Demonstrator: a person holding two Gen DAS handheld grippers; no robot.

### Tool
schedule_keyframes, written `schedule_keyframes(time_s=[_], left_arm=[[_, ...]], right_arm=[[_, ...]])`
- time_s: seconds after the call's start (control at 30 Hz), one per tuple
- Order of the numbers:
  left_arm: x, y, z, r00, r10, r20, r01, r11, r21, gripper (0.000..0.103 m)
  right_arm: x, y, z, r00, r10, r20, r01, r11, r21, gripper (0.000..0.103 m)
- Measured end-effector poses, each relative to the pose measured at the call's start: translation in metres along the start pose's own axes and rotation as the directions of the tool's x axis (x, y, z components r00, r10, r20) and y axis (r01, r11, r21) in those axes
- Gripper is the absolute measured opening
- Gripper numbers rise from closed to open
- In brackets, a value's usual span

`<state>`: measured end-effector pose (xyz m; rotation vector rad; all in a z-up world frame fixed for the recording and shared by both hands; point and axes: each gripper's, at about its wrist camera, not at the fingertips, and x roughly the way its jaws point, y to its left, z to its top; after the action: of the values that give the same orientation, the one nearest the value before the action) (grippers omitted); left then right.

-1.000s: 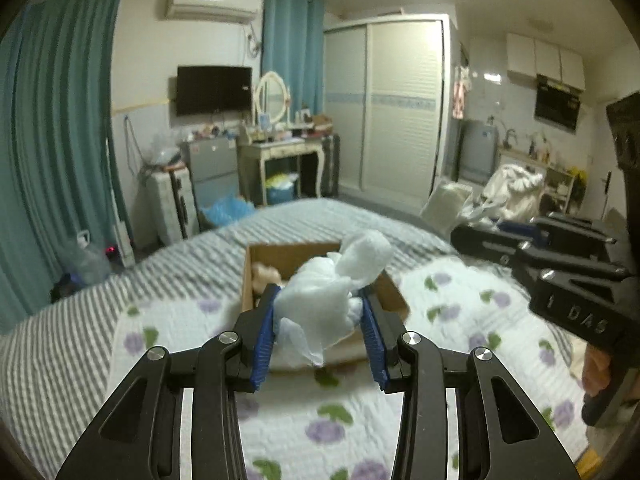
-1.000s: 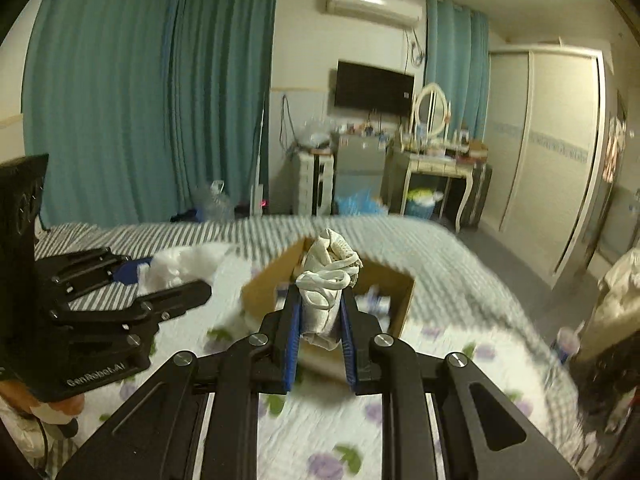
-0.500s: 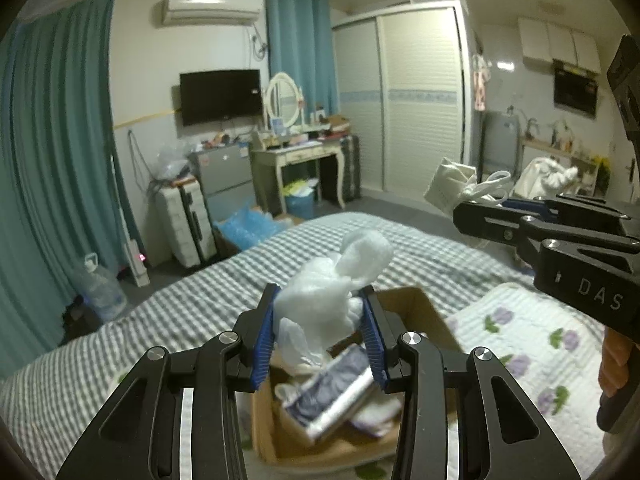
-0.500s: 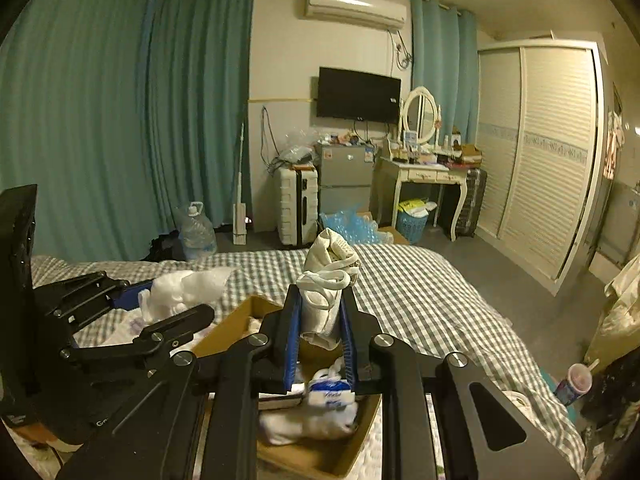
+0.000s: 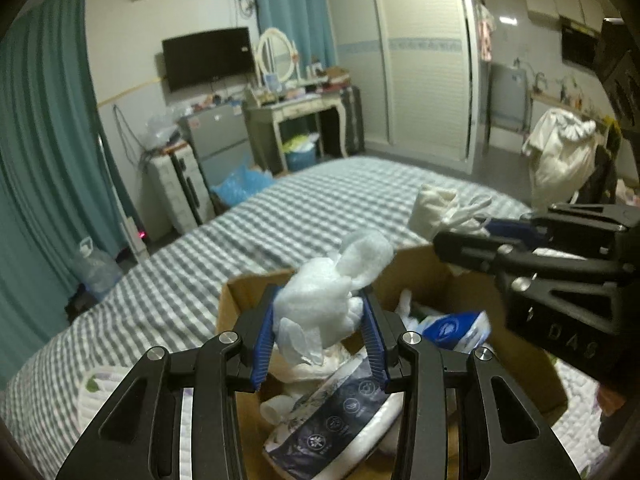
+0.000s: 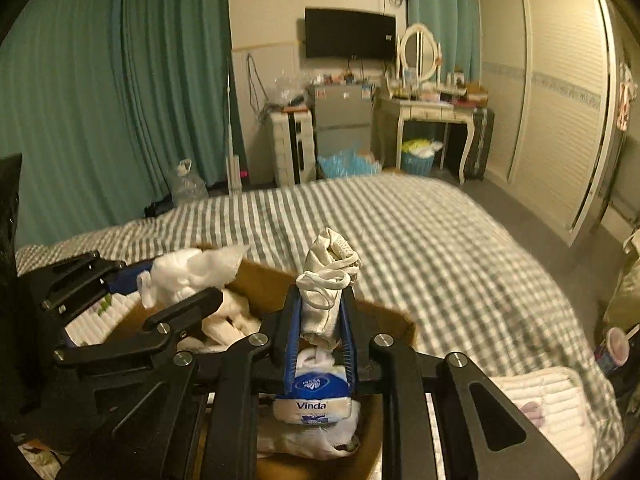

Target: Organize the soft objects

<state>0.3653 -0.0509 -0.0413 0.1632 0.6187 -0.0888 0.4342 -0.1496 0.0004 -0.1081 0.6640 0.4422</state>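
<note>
My left gripper (image 5: 320, 332) is shut on a fluffy white cloth wad (image 5: 320, 308) and holds it over an open cardboard box (image 5: 248, 284) on the bed. My right gripper (image 6: 320, 336) is shut on a cream rolled cloth (image 6: 326, 276), also over the box (image 6: 394, 316). The box holds white cloths, a dark blue tissue pack (image 5: 332, 428) and a Vinda tissue pack (image 6: 314, 400). The right gripper shows at the right of the left wrist view (image 5: 452, 244), with the cream cloth (image 5: 436, 208). The left gripper shows at the left of the right wrist view (image 6: 160, 292).
The box sits on a bed with a grey checked cover (image 6: 420, 240) and a floral quilt (image 6: 536, 396). Beyond the bed are a dressing table (image 5: 296, 112), a small fridge (image 6: 344, 120), a suitcase (image 5: 180, 184), a water jug (image 5: 94, 264) and a white wardrobe (image 5: 420, 60).
Both grippers have moved forward and down over the box with their cloths still held. The box's contents now lie directly below both grippers.
</note>
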Motion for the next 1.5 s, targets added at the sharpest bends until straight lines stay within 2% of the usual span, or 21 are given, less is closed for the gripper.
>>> schedule_keyframes(time_s=[0.2,0.23,0.27,0.33,0.4,0.57,0.7,0.77,0.87,0.97,1.0,1.07,1.13,1.2,1.27,1.33,1.4,1.5], left_arm=[[0.007,-0.004,-0.008,0.999,-0.016,-0.050,0.014,0.999,-0.029,0.042],[0.005,-0.004,-0.009,0.998,-0.021,-0.053,0.020,0.999,-0.034,0.045],[0.007,-0.004,-0.007,0.998,-0.019,-0.057,0.017,0.999,-0.037,0.051],[-0.001,-0.003,-0.006,0.999,0.002,-0.044,-0.004,0.999,-0.054,0.088],[-0.014,-0.002,-0.003,1.000,0.020,-0.002,-0.020,0.998,-0.067,0.090],[-0.054,0.004,0.015,0.999,0.023,0.035,-0.019,0.995,-0.100,0.090],[-0.125,0.006,0.038,0.989,0.053,0.140,-0.041,0.996,-0.085,0.090],[-0.180,0.006,0.049,0.972,0.067,0.227,-0.050,0.996,-0.076,0.090],[-0.241,0.007,0.057,0.942,0.089,0.324,-0.072,0.995,-0.063,0.091],[-0.314,0.010,0.058,0.896,0.096,0.435,-0.077,0.995,-0.061,0.095],[-0.327,0.012,0.057,0.886,0.094,0.453,-0.074,0.995,-0.063,0.095],[-0.362,0.014,0.052,0.859,0.092,0.503,-0.067,0.996,-0.066,0.095],[-0.394,0.015,0.041,0.831,0.099,0.548,-0.069,0.995,-0.076,0.095],[-0.411,0.016,0.034,0.817,0.104,0.567,-0.068,0.994,-0.085,0.095],[-0.423,0.018,0.022,0.815,0.112,0.569,-0.069,0.993,-0.097,0.095],[-0.430,0.019,0.006,0.804,0.112,0.584,-0.066,0.993,-0.100,0.095],[-0.433,0.021,-0.012,0.788,0.140,0.600,-0.087,0.989,-0.117,0.095],[-0.432,0.025,-0.035,0.774,0.173,0.609,-0.103,0.984,-0.148,0.095]], right_arm=[[0.025,-0.009,-0.017,0.997,0.020,-0.071,-0.017,0.999,0.039,0.019],[0.025,-0.011,-0.018,0.997,0.012,-0.074,-0.008,0.999,0.052,0.024],[0.024,-0.013,-0.019,0.997,0.008,-0.075,-0.003,0.998,0.061,0.035],[0.017,-0.019,-0.015,0.998,-0.010,-0.056,0.015,0.996,0.092,0.052],[0.007,-0.021,-0.011,0.999,-0.022,-0.046,0.027,0.995,0.096,0.051],[-0.042,-0.010,0.002,0.997,-0.073,0.001,0.073,0.995,0.065,0.051],[-0.106,0.006,0.024,0.992,-0.108,0.058,0.106,0.994,0.031,0.051],[-0.147,0.017,0.037,0.989,-0.111,0.102,0.109,0.994,0.025,0.051],[-0.215,0.037,0.052,0.975,-0.134,0.178,0.134,0.991,0.009,0.052],[-0.281,0.060,0.057,0.958,-0.131,0.257,0.139,0.990,-0.012,0.058],[-0.309,0.068,0.055,0.948,-0.117,0.297,0.128,0.992,-0.016,0.060],[-0.341,0.079,0.053,0.933,-0.115,0.340,0.129,0.991,-0.020,0.077],[-0.378,0.094,0.042,0.908,-0.128,0.400,0.150,0.988,-0.025,0.085],[-0.398,0.106,0.033,0.891,-0.145,0.431,0.175,0.984,-0.031,0.092],[-0.417,0.120,0.016,0.870,-0.150,0.470,0.188,0.981,-0.036,0.103],[-0.426,0.130,0.000,0.860,-0.155,0.487,0.196,0.980,-0.033,0.103],[-0.430,0.134,-0.016,0.859,-0.149,0.490,0.182,0.983,-0.020,0.103],[-0.423,0.139,-0.044,0.857,-0.140,0.495,0.151,0.988,0.016,0.103]])
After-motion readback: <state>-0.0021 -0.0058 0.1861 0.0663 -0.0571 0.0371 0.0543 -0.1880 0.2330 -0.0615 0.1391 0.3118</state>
